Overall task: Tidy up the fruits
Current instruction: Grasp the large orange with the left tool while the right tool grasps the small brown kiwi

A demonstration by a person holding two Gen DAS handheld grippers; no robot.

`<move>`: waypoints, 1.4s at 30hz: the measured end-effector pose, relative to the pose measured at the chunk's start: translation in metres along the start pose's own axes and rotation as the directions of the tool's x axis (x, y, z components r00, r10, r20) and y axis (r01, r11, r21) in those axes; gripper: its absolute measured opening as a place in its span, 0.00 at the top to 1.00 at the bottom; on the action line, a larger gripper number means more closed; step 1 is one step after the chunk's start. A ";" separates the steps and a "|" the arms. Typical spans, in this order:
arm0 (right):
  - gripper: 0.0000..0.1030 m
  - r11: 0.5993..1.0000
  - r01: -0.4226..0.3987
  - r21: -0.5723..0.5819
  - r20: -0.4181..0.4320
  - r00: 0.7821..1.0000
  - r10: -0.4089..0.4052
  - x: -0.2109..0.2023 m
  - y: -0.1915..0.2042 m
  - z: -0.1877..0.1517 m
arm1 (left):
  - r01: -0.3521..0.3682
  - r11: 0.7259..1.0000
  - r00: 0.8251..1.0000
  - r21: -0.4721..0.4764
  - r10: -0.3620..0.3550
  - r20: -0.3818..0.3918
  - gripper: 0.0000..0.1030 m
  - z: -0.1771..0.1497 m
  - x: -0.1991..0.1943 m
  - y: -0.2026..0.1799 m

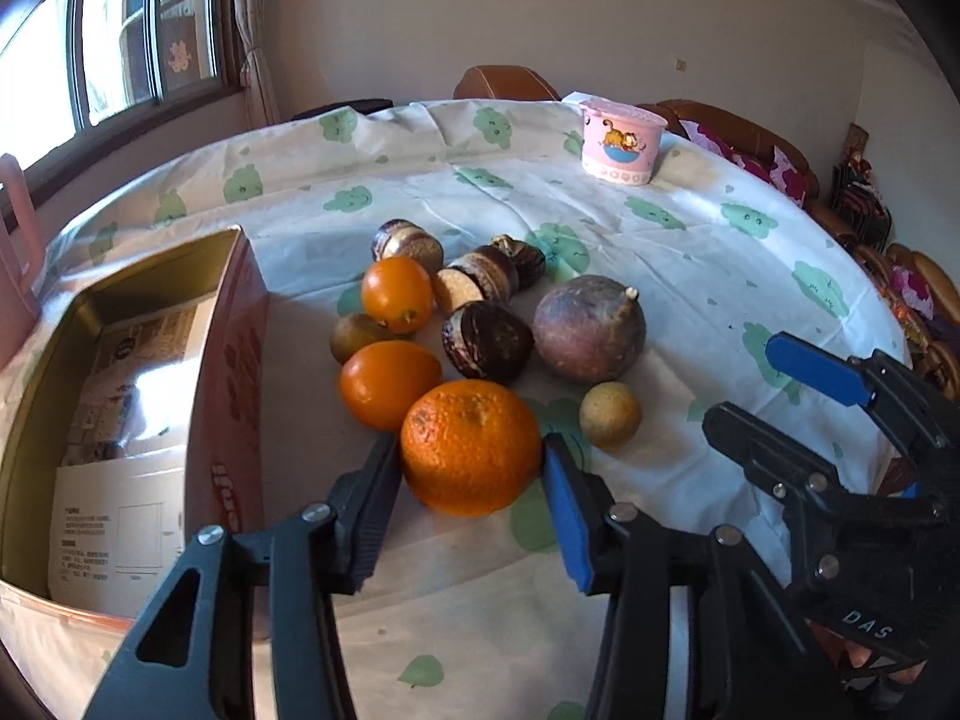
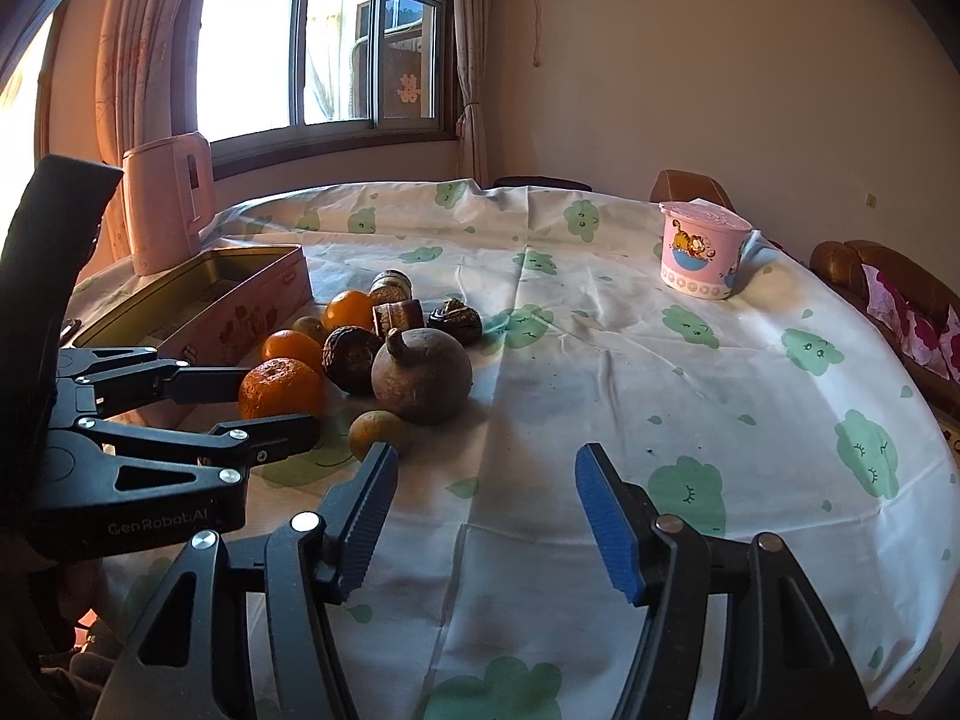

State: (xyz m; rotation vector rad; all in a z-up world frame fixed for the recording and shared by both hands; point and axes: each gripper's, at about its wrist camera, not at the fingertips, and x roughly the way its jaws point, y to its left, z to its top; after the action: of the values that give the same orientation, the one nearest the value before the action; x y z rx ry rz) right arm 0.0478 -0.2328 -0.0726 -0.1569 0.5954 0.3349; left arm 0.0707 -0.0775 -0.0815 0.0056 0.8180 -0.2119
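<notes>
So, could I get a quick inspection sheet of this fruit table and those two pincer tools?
Surface: round table under a white tablecloth with green prints.
Job's things: big orange, two smaller oranges, purplish round fruit, dark brown fruits and small yellowish ones, all loose beside the open tin box.
Clutter: pink cup, pink kettle.
Grippers: left gripper has its pads against both sides of the big orange; right gripper is open, holding nothing.
Cables: nothing seen.
Surroundings: window, curtains, brown chairs.
</notes>
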 end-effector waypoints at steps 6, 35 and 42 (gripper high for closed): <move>0.50 0.998 -0.053 -0.034 -0.025 0.998 0.052 0.011 0.013 0.011 | 0.018 1.000 0.999 -0.022 -0.017 0.051 0.53 -0.005 -0.010 0.003; 0.71 0.989 -0.126 -0.078 -0.040 0.992 0.123 0.032 0.034 0.010 | -0.074 0.996 0.981 -0.051 0.082 0.176 0.54 -0.012 -0.030 0.018; 0.71 0.986 -0.140 -0.085 0.015 0.990 0.142 0.025 0.033 0.009 | -0.086 0.995 0.974 -0.043 0.093 0.204 0.54 -0.015 -0.033 0.016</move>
State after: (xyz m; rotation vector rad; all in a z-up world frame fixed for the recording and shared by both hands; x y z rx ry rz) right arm 0.0600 -0.1929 -0.0806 -0.1921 0.5727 0.4988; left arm 0.0409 -0.0543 -0.0686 -0.0109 0.6128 -0.1108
